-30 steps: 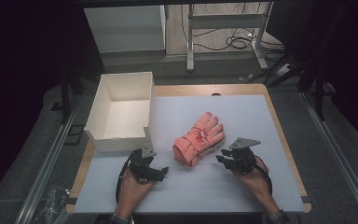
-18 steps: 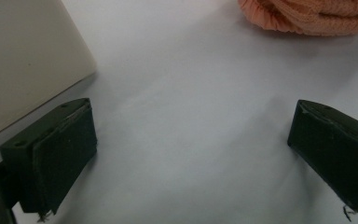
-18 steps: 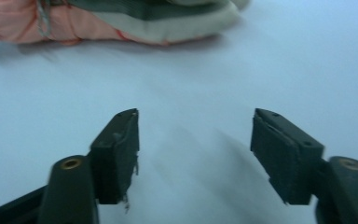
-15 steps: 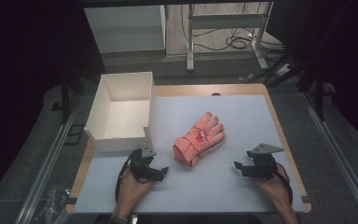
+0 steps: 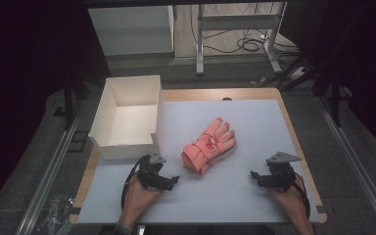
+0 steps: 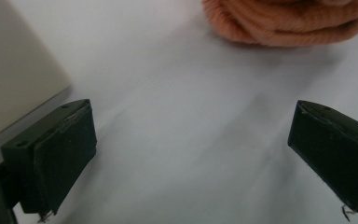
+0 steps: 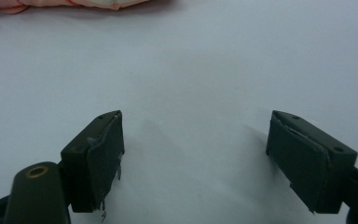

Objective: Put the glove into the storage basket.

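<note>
A pair of salmon-pink gloves (image 5: 208,145) lies stacked in the middle of the pale mat (image 5: 245,122), fingers pointing to the far right. My left gripper (image 5: 172,180) rests low on the mat just left of the glove cuffs, open and holding nothing; its own view shows the ribbed cuff (image 6: 284,23) ahead at the top. My right gripper (image 5: 254,175) sits near the front right of the mat, open and holding nothing, a good way right of the gloves. In the right gripper view a strip of glove (image 7: 65,3) shows at the top left.
An open white box (image 5: 127,117) stands at the left edge of the table, just behind my left gripper; its wall (image 6: 14,70) shows close at the left of the left gripper view. Desk legs and cables (image 5: 249,44) lie on the floor beyond the table.
My right gripper has drawn back from the gloves to the right and toward the front edge of the mat. The left gripper and the gloves have stayed put.
</note>
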{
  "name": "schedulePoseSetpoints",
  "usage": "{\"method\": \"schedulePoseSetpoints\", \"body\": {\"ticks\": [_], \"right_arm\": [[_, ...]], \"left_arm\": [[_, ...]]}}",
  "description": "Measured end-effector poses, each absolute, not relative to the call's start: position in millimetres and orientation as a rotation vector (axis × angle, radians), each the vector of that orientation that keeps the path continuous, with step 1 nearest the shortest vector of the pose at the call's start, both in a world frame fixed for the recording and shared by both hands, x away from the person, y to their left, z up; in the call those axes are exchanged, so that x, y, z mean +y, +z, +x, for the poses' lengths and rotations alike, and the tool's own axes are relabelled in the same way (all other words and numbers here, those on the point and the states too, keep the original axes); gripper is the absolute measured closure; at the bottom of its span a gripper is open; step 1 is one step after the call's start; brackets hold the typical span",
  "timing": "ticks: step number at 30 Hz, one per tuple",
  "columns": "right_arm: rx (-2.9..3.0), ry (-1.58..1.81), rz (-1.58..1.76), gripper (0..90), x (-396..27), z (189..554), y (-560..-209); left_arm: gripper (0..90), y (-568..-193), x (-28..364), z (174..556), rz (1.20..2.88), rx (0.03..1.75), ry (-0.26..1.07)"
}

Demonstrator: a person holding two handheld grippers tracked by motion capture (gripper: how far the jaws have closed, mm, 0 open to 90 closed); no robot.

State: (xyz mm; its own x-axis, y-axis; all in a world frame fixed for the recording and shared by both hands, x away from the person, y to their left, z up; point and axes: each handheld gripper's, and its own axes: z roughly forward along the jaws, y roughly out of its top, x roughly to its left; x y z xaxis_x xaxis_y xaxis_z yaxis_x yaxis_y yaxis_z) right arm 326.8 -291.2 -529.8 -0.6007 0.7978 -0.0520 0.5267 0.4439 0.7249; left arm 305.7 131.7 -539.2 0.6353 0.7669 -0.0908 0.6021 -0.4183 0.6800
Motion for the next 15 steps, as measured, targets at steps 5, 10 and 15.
{"method": "schedulePoseSetpoints", "body": {"ticks": [5,10,15], "right_arm": [[2.308,0.959,1.119,18.8,-291,326,-530],[2.309,0.96,1.121,18.8,-291,327,-530],[2.308,0.961,1.121,18.8,-291,327,-530]], "left_arm": [[0.3,-528,125,308,2.17,1.031,0.278],[0.0,-516,118,312,2.192,0.997,0.247],[0.0,-501,112,318,2.194,0.973,0.228]]}}
